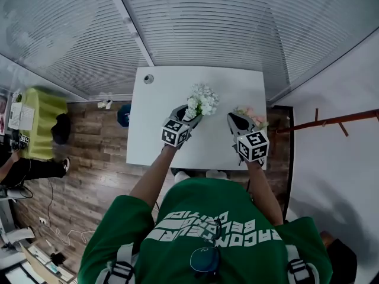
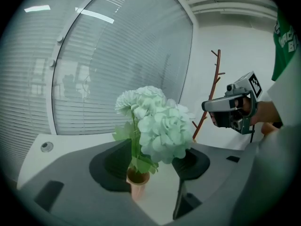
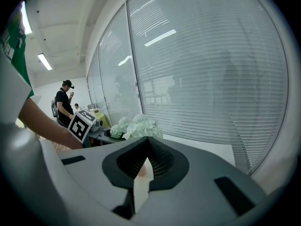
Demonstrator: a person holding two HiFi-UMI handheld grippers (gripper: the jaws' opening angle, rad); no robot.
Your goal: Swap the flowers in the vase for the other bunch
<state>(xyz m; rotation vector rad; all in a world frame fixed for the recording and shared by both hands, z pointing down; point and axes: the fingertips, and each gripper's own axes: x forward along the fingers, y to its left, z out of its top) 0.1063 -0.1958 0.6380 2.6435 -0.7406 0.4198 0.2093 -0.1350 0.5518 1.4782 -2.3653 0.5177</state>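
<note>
A bunch of white flowers [image 1: 202, 98] stands in a small copper-pink vase [image 2: 137, 179] on the white table [image 1: 154, 135]. My left gripper [image 1: 188, 116] is open around the vase. In the left gripper view the vase sits between the two pads of the left gripper [image 2: 155, 166] with gaps on both sides, and the white flowers [image 2: 157, 124] rise above them. A pink bunch [image 1: 253, 116] lies on the table at the right, beside the tip of my right gripper [image 1: 237, 119]. The right gripper [image 3: 148, 147] is shut with nothing seen between its jaws. The right gripper [image 2: 233, 109] hangs level to the right of the vase.
A round grommet [image 1: 148, 78] sits in the table's far left corner. Glass walls with blinds [image 1: 195, 22] close the far side. A brown coat rack [image 1: 331, 122] stands on the right. A person in black [image 3: 63, 107] stands far off, beyond a green table [image 1: 41, 120].
</note>
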